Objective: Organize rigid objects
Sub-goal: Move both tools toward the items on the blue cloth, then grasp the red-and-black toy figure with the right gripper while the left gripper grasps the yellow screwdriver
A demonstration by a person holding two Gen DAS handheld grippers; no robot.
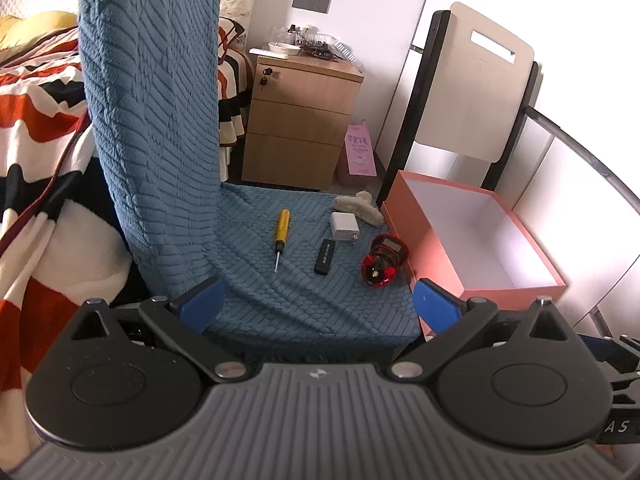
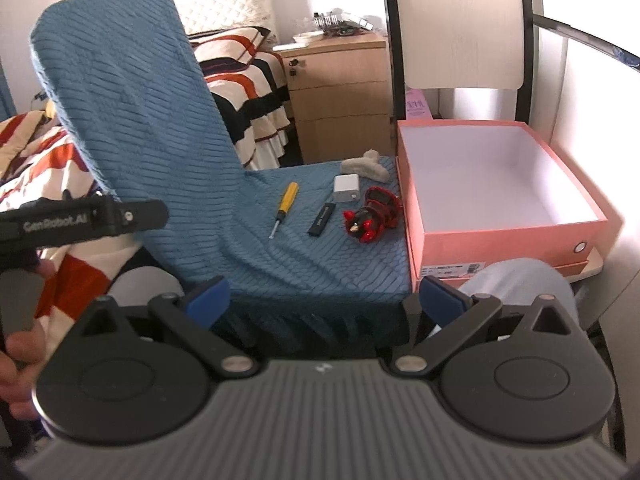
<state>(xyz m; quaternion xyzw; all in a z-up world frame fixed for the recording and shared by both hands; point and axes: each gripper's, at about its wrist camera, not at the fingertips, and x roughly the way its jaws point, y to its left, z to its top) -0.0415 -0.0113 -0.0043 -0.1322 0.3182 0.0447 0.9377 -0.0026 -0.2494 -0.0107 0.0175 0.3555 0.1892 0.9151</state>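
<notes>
On the blue-covered chair seat (image 1: 280, 288) lie a yellow-handled screwdriver (image 1: 281, 229), a black stick-shaped device (image 1: 325, 256), a white charger plug (image 1: 344, 227), a red and black toy (image 1: 383, 260) and a fuzzy beige hair claw (image 1: 357, 206). The same items show in the right wrist view: screwdriver (image 2: 285, 205), black device (image 2: 321, 220), charger (image 2: 346, 188), toy (image 2: 371, 220), claw (image 2: 365, 168). An empty pink box (image 1: 472, 236) (image 2: 496, 184) stands right of the seat. My left gripper (image 1: 318, 306) and right gripper (image 2: 324, 300) hover open before the seat's front edge, holding nothing.
The chair's blue backrest (image 1: 152, 100) rises at left. A striped blanket on a bed (image 1: 36, 128) lies farther left. A wooden drawer cabinet (image 1: 300, 120) stands behind, with a pink bag (image 1: 360, 152) beside it. The box rests on a second chair (image 1: 480, 80). A hand (image 2: 16, 356) holds the left gripper's handle.
</notes>
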